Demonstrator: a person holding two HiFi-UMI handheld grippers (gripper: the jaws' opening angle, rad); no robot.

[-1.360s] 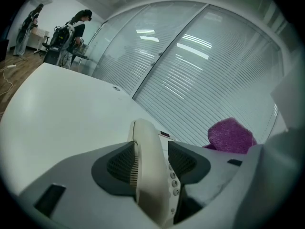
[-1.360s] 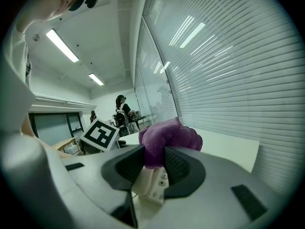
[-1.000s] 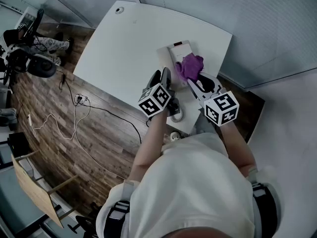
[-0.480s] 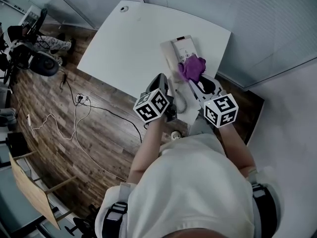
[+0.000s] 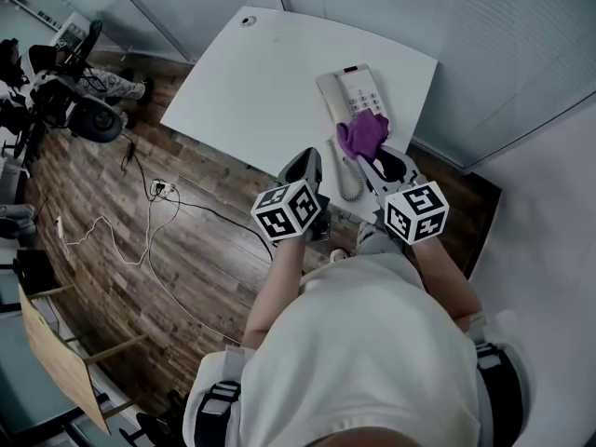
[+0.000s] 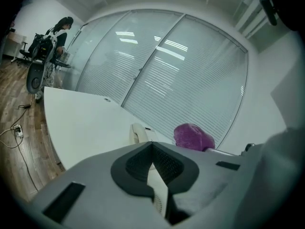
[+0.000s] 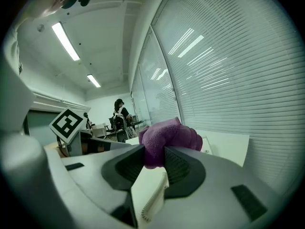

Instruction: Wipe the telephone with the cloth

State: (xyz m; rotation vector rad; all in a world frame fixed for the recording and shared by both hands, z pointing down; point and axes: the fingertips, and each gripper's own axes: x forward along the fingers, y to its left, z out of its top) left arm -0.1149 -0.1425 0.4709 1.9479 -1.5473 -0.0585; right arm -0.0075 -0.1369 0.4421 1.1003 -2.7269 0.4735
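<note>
**Wiping stage.** Right gripper [image 5: 372, 155] is pinching the purple cloth [image 5: 363, 133] at the telephone [image 5: 346, 89], which is lying near the table's [image 5: 242, 82] near right corner. Left gripper [image 5: 305, 162], jaws pressed together and empty, is hovering at the near edge. Risk: the unbraced telephone may slide edgeward or shed its handset under wiping pressure.

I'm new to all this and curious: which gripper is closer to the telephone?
Right. The right gripper holds the purple cloth over the telephone at its near end. The left gripper, shut and empty, sits apart to the telephone's left, by the edge of the table.
</note>
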